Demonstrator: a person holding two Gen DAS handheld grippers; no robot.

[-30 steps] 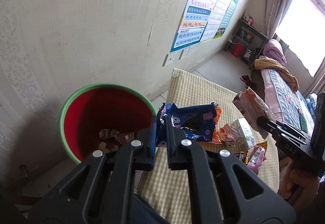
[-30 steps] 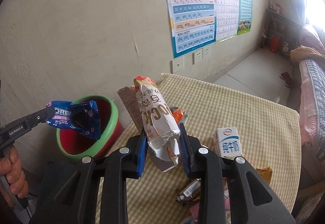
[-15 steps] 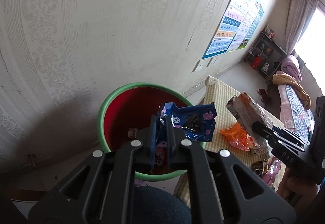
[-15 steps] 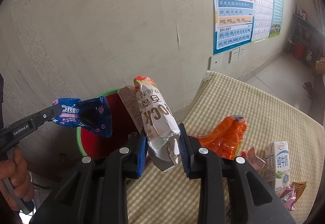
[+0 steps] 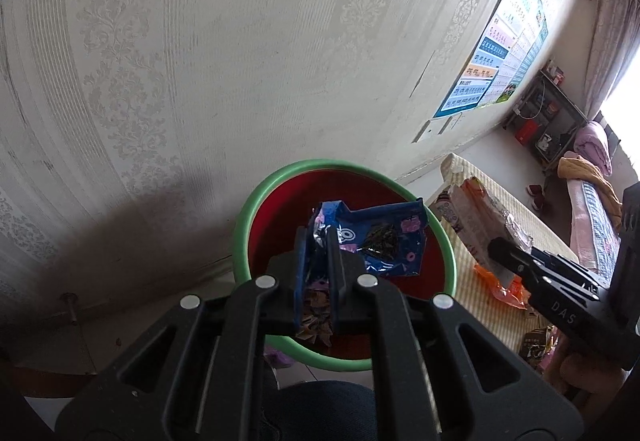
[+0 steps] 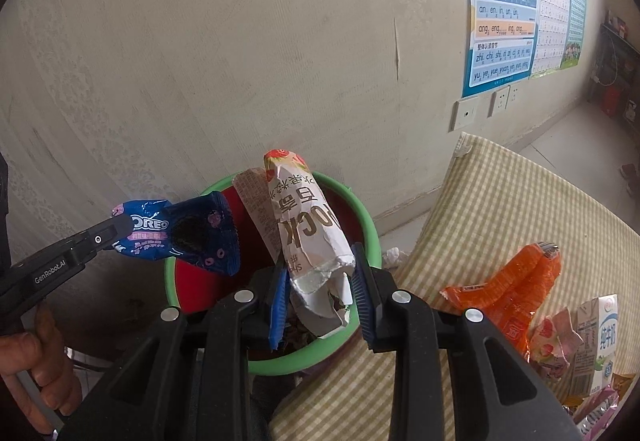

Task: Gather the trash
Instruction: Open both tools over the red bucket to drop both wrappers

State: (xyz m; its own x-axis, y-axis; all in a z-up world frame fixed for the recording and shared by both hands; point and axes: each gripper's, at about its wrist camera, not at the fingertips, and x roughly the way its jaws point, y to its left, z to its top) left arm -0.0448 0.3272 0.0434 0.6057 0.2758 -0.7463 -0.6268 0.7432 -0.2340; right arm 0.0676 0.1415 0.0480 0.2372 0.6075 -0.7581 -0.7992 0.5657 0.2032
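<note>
A red bin with a green rim (image 5: 256, 201) (image 6: 362, 209) stands on the floor by the wall, wrappers at its bottom. My left gripper (image 5: 318, 241) (image 6: 120, 229) is shut on a blue Oreo wrapper (image 5: 384, 241) (image 6: 192, 239), which hangs over the bin's mouth. My right gripper (image 6: 318, 281) (image 5: 496, 249) is shut on a crumpled white snack packet (image 6: 308, 225) (image 5: 476, 217), held upright above the bin's near right rim.
Beside the bin stands a table with a yellow checked cloth (image 6: 504, 193) (image 5: 480, 281). On it lie an orange wrapper (image 6: 512, 289), a milk carton (image 6: 596, 345) and other wrappers. A wallpapered wall with posters (image 6: 504, 9) rises behind the bin. A hand (image 6: 36, 373) grips the left tool.
Both grippers have swung left from over the table to over the bin, carrying their wrappers. The bin now sits centred under both views. Neither grip has changed.
</note>
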